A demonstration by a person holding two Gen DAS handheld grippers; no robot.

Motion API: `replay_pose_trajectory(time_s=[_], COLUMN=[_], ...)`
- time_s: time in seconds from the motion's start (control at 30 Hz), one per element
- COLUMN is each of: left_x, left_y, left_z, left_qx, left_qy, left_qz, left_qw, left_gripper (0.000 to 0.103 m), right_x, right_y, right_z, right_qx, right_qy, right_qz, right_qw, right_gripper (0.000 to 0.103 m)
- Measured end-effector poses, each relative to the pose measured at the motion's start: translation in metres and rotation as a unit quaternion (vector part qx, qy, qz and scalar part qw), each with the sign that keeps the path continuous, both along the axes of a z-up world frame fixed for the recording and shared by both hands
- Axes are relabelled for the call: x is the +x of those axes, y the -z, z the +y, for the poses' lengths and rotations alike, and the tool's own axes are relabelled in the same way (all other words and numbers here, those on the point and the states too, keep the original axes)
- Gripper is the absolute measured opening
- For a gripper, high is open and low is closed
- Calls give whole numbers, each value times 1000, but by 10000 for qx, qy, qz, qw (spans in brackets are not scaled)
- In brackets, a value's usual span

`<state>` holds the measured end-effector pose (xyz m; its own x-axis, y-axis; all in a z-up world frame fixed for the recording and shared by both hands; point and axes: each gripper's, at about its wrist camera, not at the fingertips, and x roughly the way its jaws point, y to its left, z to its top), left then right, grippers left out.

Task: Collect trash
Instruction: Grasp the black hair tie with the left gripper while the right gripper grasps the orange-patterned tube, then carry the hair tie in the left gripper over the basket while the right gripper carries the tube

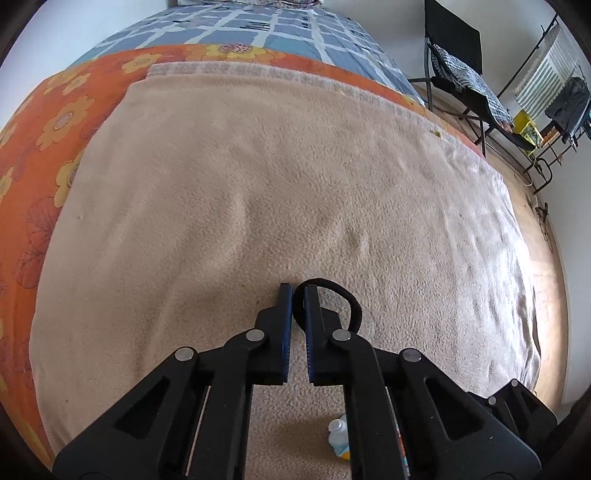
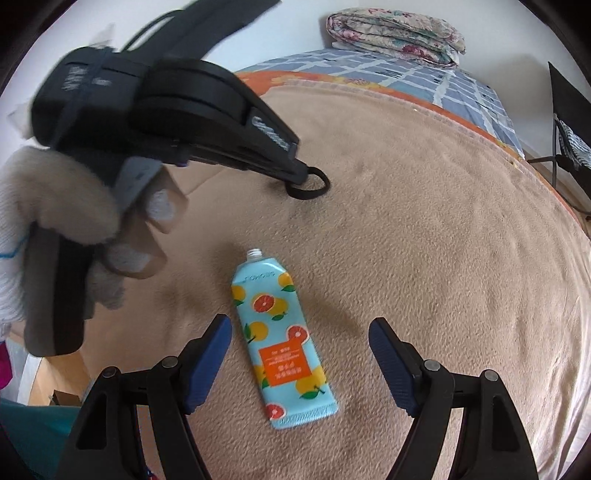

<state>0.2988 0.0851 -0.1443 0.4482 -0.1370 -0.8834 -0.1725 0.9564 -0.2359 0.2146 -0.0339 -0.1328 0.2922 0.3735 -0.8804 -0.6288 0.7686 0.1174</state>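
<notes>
My left gripper (image 1: 297,291) is shut on a black hair tie (image 1: 345,299), whose loop hangs out to the right of the fingers, just above the beige blanket (image 1: 221,184). In the right wrist view the left gripper (image 2: 301,173) shows at upper left holding the hair tie (image 2: 308,186). My right gripper (image 2: 299,328) is open and empty, hovering over a light-blue capless tube with a citrus print (image 2: 280,339) that lies flat on the blanket (image 2: 424,240), between its fingers. The tube's neck (image 1: 338,437) shows low in the left wrist view.
The blanket covers a bed with an orange flowered sheet (image 1: 55,122) and a blue checked cover (image 1: 258,29). A folded quilt (image 2: 395,33) lies at the bed's head. A black folding chair (image 1: 458,74) and a clothes rack (image 1: 554,110) stand on the wooden floor at right.
</notes>
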Motion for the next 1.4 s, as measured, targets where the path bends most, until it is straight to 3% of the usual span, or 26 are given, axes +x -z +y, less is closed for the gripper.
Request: replay_pose_trajectory(time_s=[0.17, 0.27, 0.33, 0.4, 0.57, 1.1, 1.4], left_x=[-6, -10, -13, -16, -25, -90, -143], left_y=[-4, -7, -8, -10, -18, -68, -92], left_z=[10, 17, 22, 25, 30, 17, -7], left_qx=[57, 65, 75, 85, 129, 273, 436], left_qy=[-73, -116, -142, -157, -159, 186, 536], left_qz=[-40, -61, -76, -92, -167, -590, -864], left_qw=[9999, 9999, 9998, 9998, 9997, 9977, 9939], left_gripper=[4, 4, 4, 4, 4, 4, 4], right_x=[3, 1, 0, 1, 2, -35, -61], right_y=[6, 9, 7, 5, 1, -59, -77], right_z=[8, 14, 16, 14, 5, -21, -48], right_qx=[-55, -214, -225, -181, -12, 157, 315], right_qy=[-3, -56, -74, -12, 124, 79, 230], right_qz=[52, -71, -118, -91, 9, -793, -871], right_qw=[10000, 9997, 9997, 9998, 9999, 9967, 9954], right_gripper=[77, 68, 47, 37, 37, 37, 37])
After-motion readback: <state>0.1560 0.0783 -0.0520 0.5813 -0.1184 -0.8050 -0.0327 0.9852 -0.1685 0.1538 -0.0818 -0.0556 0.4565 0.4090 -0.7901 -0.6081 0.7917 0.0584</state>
